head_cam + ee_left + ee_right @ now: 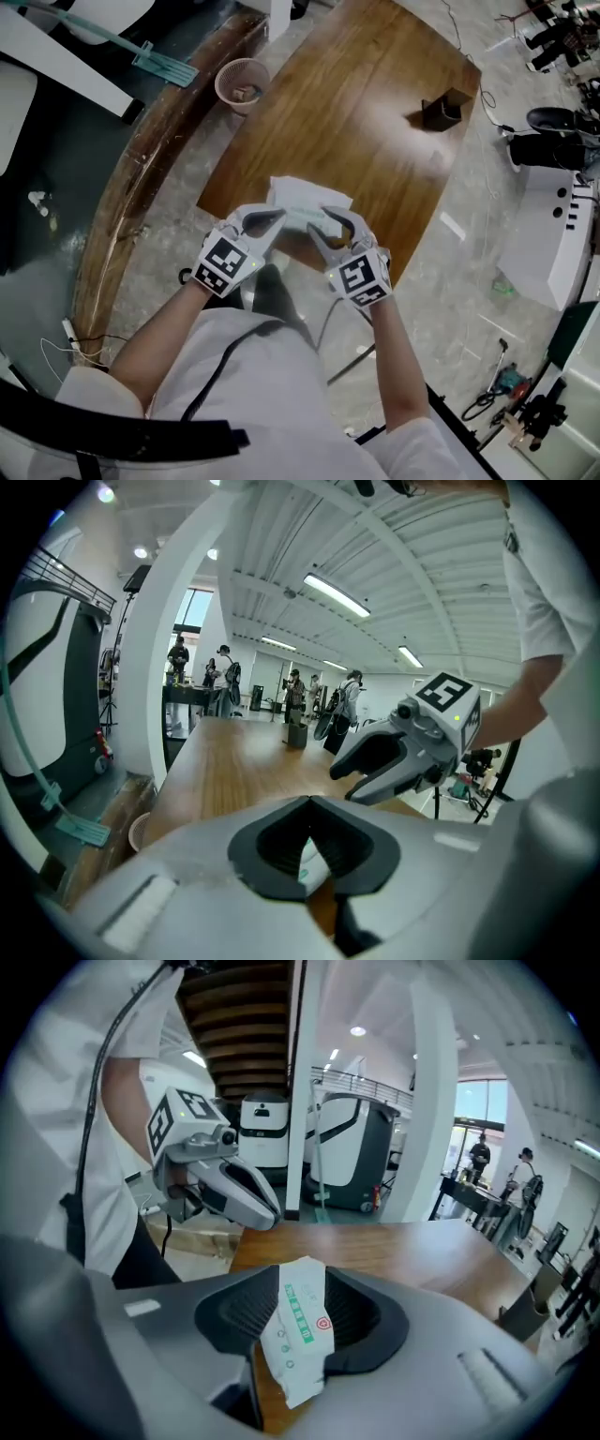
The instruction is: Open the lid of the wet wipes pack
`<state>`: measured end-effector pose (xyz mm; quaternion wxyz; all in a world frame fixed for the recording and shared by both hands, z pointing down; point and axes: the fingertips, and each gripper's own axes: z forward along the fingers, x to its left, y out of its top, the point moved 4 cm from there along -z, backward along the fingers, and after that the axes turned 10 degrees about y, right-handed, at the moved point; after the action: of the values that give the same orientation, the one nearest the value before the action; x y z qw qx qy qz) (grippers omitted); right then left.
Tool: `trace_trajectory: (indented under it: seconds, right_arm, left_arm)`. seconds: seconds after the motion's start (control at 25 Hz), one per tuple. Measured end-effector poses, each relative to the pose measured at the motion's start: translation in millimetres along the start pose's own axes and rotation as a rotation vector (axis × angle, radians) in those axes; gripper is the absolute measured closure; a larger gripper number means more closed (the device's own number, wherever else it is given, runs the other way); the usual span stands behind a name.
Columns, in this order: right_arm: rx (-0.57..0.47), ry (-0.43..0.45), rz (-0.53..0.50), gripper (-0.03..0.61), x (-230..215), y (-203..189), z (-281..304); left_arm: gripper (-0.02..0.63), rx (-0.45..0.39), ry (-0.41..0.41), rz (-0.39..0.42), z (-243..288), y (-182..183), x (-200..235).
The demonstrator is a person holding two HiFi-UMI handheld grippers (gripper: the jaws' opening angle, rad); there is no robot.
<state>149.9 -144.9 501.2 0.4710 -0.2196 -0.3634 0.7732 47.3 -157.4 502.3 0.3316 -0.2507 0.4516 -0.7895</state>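
The wet wipes pack [305, 197], white with a green label, lies at the near edge of the wooden table [375, 112]. In the right gripper view the pack [298, 1330] shows lengthwise in the gap between my right gripper's [298, 1274] parted jaws, and I see no pad pressing on it. From above, that gripper [322, 223] sits at the pack's near right corner. My left gripper [277, 217] is at the pack's near left corner with its tips together. Through its hollow [309, 803] only a sliver of the pack [314, 860] shows. Its lid is not visible.
A small black box [441, 111] stands far right on the table. A pink basket [242, 84] sits on the floor beyond the table's left corner, beside a curved wooden edging [131, 187]. White machines [548, 244] stand at the right. Several people stand in the background.
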Motion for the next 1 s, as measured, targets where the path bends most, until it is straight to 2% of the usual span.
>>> trace_trajectory:
  seconds: [0.16, 0.32, 0.52, 0.76, 0.88, 1.0]
  right_arm:
    - [0.116, 0.1, -0.089, 0.375, -3, -25, 30]
    - [0.187, 0.151, -0.133, 0.336, -8, -43, 48]
    - [0.212, 0.184, -0.14, 0.311, -15, -53, 60]
    - [0.244, 0.23, -0.166, 0.289, -19, -56, 67]
    - [0.243, 0.266, -0.122, 0.295, -21, -58, 69]
    - [0.241, 0.325, -0.034, 0.29, -27, -60, 70]
  left_arm:
    - [0.607, 0.041, 0.019, -0.014, 17, -23, -5]
    - [0.607, 0.074, 0.006, -0.011, 31, -42, -13]
    - [0.607, 0.108, -0.015, -0.011, 43, -65, -22]
    - [0.609, 0.138, -0.005, -0.029, 57, -82, -28]
    - [0.609, 0.155, 0.002, -0.034, 63, -92, -29]
    - [0.609, 0.154, -0.012, 0.009, 63, -91, -30]
